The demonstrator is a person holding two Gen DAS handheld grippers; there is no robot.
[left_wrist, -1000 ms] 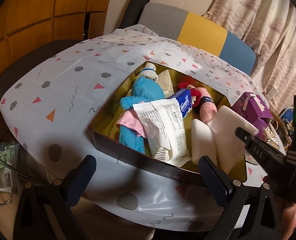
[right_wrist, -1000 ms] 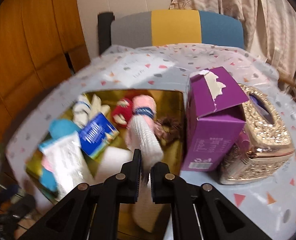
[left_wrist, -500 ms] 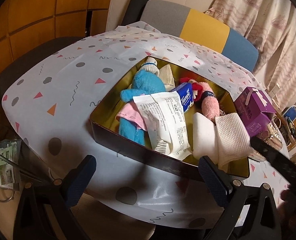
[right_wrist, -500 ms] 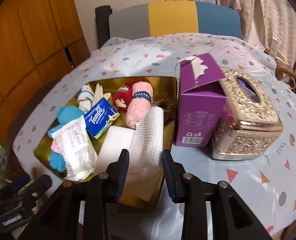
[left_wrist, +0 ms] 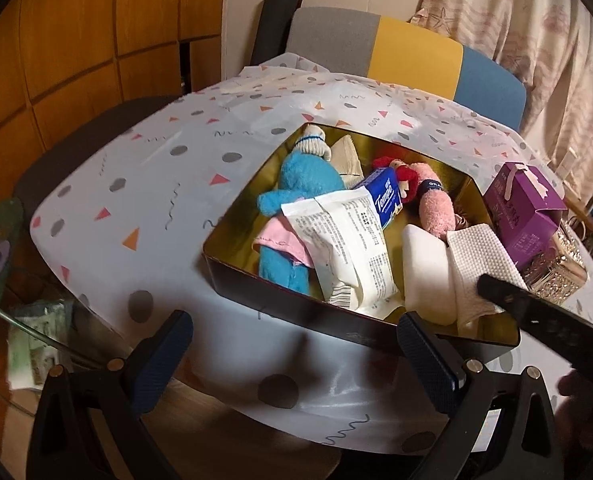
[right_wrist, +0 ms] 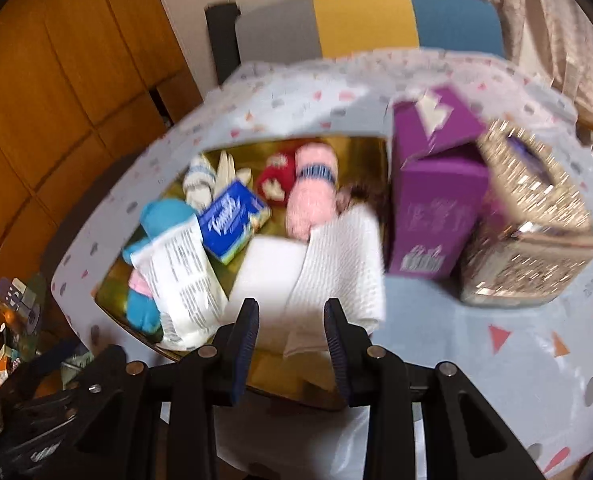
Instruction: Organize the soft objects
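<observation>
A gold-lined box (left_wrist: 296,312) holds a blue plush (left_wrist: 304,184), a white packet (left_wrist: 344,240), a blue Tempo pack (left_wrist: 388,196), a pink plush (left_wrist: 436,208) and a white pad (left_wrist: 426,268). A white textured cloth (left_wrist: 480,260) lies draped at the box's right end. My right gripper (right_wrist: 290,324) hovers open just above the cloth's (right_wrist: 344,256) near end, its pads not pressing it. One of its dark fingers (left_wrist: 536,312) shows in the left wrist view. My left gripper (left_wrist: 296,356) stands wide open before the box's near wall, with nothing between its fingers.
A purple carton (right_wrist: 436,200) and a glittery gold tissue holder (right_wrist: 532,220) stand right of the box on the patterned tablecloth (left_wrist: 136,200). A grey, yellow and blue chair (right_wrist: 364,16) is behind the table. Clutter lies at the lower left.
My right gripper was shut on the white cloth, then parted its jaws and drew back a little. The cloth now rests in the box. The left gripper barely moved.
</observation>
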